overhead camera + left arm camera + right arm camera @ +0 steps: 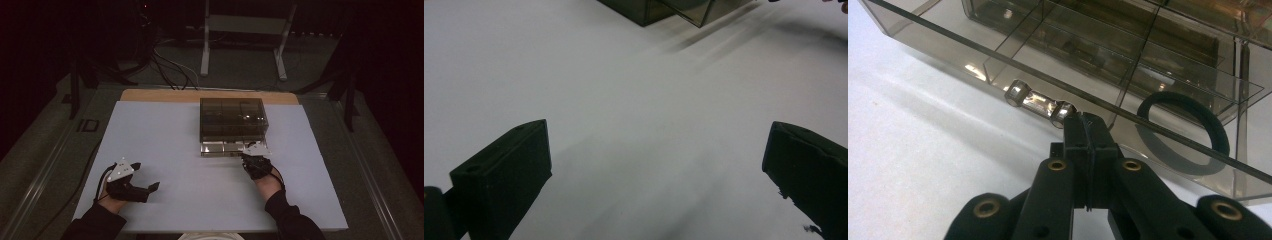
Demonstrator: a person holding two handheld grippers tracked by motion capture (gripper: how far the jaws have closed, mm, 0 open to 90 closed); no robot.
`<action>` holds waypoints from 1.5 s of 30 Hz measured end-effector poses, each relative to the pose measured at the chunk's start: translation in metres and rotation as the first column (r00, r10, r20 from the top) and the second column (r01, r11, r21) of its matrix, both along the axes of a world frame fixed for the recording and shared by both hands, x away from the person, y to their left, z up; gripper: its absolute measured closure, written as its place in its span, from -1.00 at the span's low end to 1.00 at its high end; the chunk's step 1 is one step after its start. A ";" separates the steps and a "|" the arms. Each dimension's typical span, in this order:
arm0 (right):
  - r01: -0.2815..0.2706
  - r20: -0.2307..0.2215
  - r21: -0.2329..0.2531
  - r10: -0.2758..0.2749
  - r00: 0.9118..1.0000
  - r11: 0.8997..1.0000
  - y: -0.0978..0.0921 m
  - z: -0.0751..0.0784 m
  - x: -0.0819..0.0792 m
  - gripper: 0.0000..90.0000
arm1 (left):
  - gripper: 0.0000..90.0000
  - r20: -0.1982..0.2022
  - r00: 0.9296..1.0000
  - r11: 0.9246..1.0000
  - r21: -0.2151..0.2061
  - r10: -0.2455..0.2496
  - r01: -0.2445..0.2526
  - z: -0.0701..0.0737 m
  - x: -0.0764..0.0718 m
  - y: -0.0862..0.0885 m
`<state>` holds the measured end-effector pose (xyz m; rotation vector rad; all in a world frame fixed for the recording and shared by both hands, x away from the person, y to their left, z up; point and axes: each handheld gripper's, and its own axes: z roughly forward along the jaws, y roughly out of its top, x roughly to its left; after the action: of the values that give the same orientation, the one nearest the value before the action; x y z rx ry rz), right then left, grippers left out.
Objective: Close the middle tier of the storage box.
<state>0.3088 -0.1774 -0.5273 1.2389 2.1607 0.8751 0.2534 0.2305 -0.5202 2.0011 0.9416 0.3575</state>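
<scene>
Now the right tongs (1087,125), jaws pressed together, sit at the drawer handle (1038,102) of the smoky organizer box (232,120), far-centre on the counter (165,150); drawer partly out. Likely next: pull it nearer. Left tongs (656,165) wide open, empty.

dim lab or studio: white-covered table (165,150), floor cables (167,67), metal stand (245,30) behind.

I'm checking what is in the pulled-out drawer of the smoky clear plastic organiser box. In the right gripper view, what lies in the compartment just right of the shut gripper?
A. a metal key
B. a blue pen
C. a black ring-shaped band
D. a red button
C: in the right gripper view a black ring-shaped band lies flat in the drawer, just beyond the right gripper.
</scene>
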 end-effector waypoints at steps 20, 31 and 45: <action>0.000 0.001 0.002 0.000 1.000 1.000 0.000 0.001 0.004 1.00 | -0.98 -0.002 1.000 1.000 0.007 -0.002 0.002 -0.001 0.000 -0.002; 0.002 -0.012 0.016 -0.002 1.000 1.000 0.000 0.002 0.008 1.00 | -0.98 -0.002 1.000 1.000 0.004 -0.007 0.007 -0.001 0.000 -0.002; -0.001 -0.006 0.008 0.001 1.000 1.000 0.003 0.004 0.013 1.00 | -0.98 -0.006 1.000 1.000 0.004 -0.006 0.006 -0.001 0.000 -0.002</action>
<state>0.3214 -0.1743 -0.5232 1.2461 2.1651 0.8819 0.2534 0.2287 -0.5213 2.0093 0.9395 0.3502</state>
